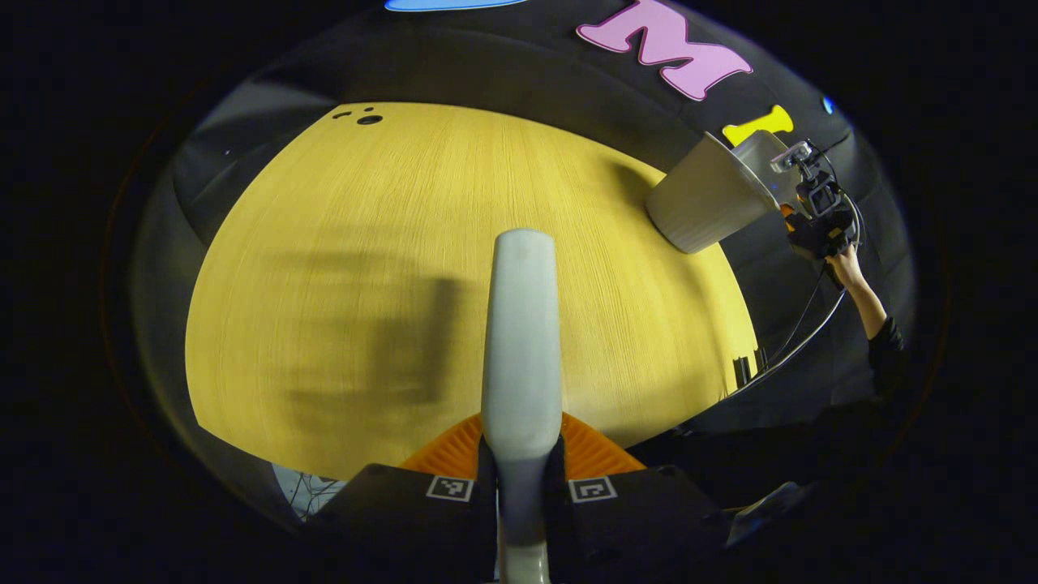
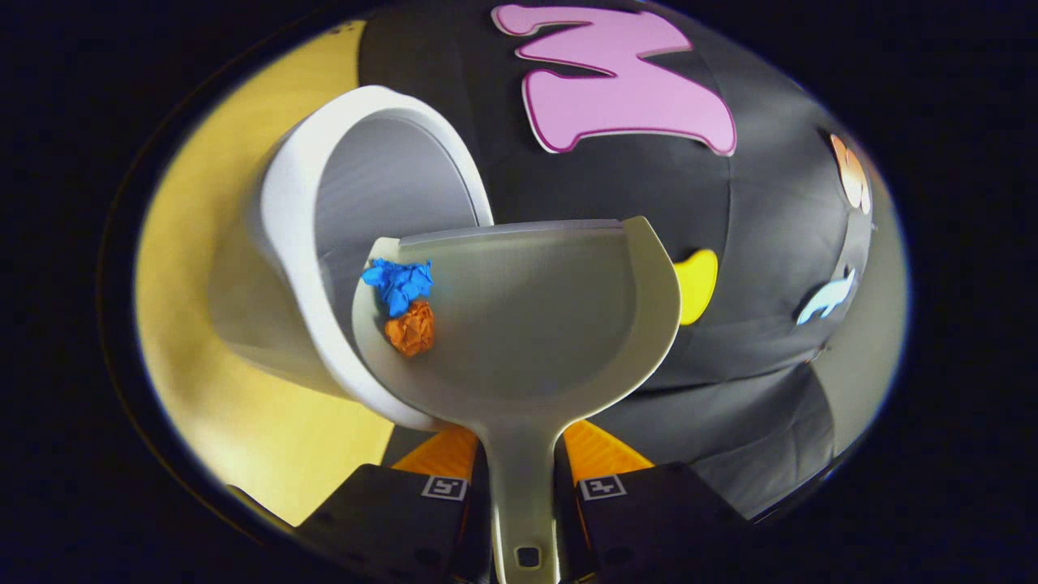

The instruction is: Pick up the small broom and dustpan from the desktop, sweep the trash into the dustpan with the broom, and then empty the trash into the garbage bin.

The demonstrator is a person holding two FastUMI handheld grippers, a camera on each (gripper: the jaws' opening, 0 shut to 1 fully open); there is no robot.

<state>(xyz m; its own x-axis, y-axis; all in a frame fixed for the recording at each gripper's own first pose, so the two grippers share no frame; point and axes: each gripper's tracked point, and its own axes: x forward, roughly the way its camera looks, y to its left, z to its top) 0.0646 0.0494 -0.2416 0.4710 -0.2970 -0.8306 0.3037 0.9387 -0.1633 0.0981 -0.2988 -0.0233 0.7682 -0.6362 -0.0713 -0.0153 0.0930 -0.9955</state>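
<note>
My left gripper [image 1: 521,478] is shut on the pale handle of the small broom [image 1: 521,341], which points forward above the yellow desktop [image 1: 340,243]; its bristles are hidden. My right gripper [image 2: 523,478] is shut on the handle of the grey dustpan [image 2: 535,324]. The pan holds a blue paper wad [image 2: 399,284] and an orange paper wad [image 2: 410,328] against its left wall, right at the rim of the white garbage bin [image 2: 381,186]. In the left gripper view the bin [image 1: 705,203] stands at the table's far right, with the right gripper [image 1: 819,212] and a hand [image 1: 847,268] beside it.
A cable [image 1: 803,328] hangs from the right gripper past the table's right edge. Small dark holes [image 1: 369,119] mark the far left corner of the desktop. The black cloth wall closes in behind the bin.
</note>
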